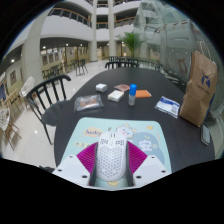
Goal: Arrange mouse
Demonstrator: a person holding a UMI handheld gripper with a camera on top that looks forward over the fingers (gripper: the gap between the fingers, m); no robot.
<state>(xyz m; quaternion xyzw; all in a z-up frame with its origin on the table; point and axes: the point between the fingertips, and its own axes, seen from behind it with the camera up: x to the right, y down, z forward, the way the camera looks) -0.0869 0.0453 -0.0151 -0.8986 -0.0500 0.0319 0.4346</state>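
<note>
Fingers [112, 172] seemingly clenched on the white honeycomb mouse [111, 156], pink pads [86, 164] flanking it, over the mousepad [98, 131]

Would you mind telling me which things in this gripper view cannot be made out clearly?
- Mouse: its near end is hidden by the gripper body; whether the fingers touch its sides cannot be told.
- Mouse pad: the print is too small to read.
- Brown paper bag: its contents are hidden by its own walls.
- Small bottle: the label is too small.
</note>
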